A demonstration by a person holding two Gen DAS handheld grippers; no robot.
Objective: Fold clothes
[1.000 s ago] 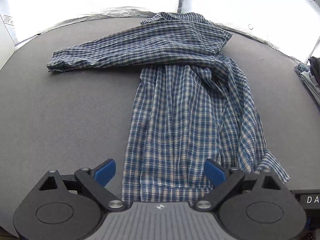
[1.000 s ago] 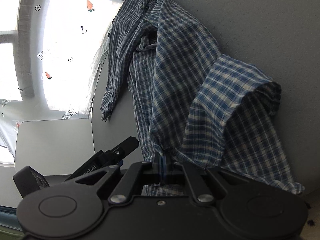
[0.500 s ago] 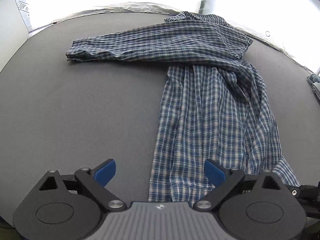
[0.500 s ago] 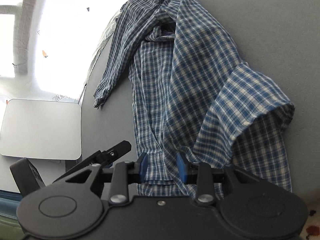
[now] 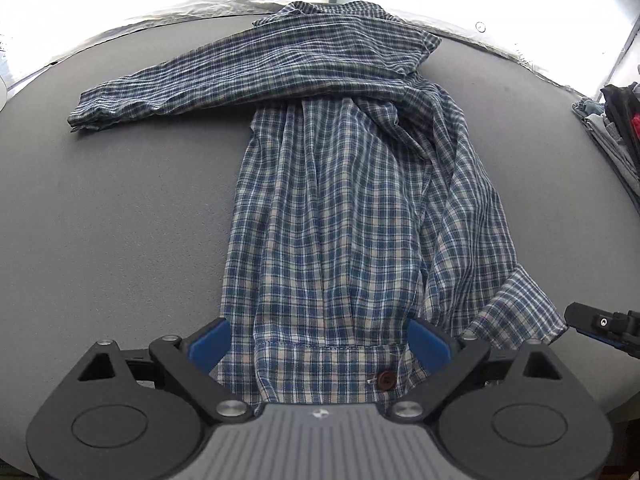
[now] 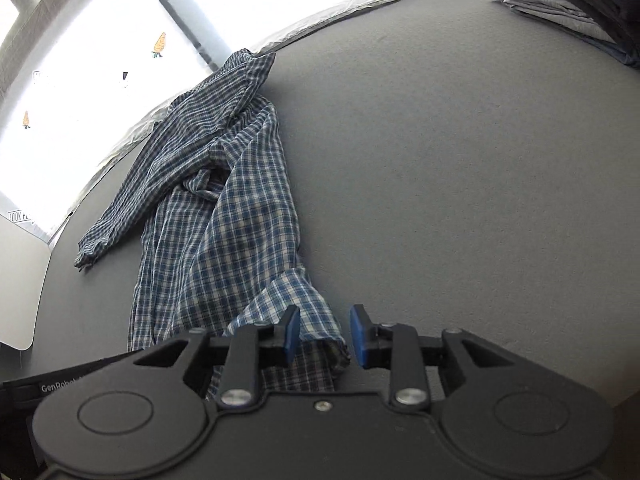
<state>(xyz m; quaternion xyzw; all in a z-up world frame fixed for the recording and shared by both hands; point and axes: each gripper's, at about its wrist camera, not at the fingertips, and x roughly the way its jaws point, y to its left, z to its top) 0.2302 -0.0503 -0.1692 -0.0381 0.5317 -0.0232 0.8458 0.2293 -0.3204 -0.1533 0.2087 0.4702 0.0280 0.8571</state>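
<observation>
A blue and white checked shirt (image 5: pixel 340 200) lies lengthwise on the grey table (image 5: pixel 100 220). One sleeve (image 5: pixel 200 80) stretches out to the left near the collar. My left gripper (image 5: pixel 320 336) is wide open over the bottom hem, a blue pad on each side and a brown button (image 5: pixel 386 379) between them. In the right wrist view the shirt (image 6: pixel 224 216) runs away to the upper left. The other sleeve's cuff (image 6: pixel 296 296) lies between the pads of my right gripper (image 6: pixel 325 334). Its jaws are closing but do not press on the cloth. The right gripper's tip (image 5: pixel 600 324) shows beside the cuff.
A pile of folded clothes (image 6: pixel 560 8) sits at the table's far right corner, also at the right edge (image 5: pixel 616 128) of the left wrist view. A white board (image 6: pixel 16 280) stands off the table's left side. Bare grey table (image 6: pixel 460 180) spreads right of the shirt.
My right gripper let go of the shirt edge it pinched, opened, rose and rolled, so the cloth dropped flat. My left gripper shifted sideways and back, and now sits closer over the hem.
</observation>
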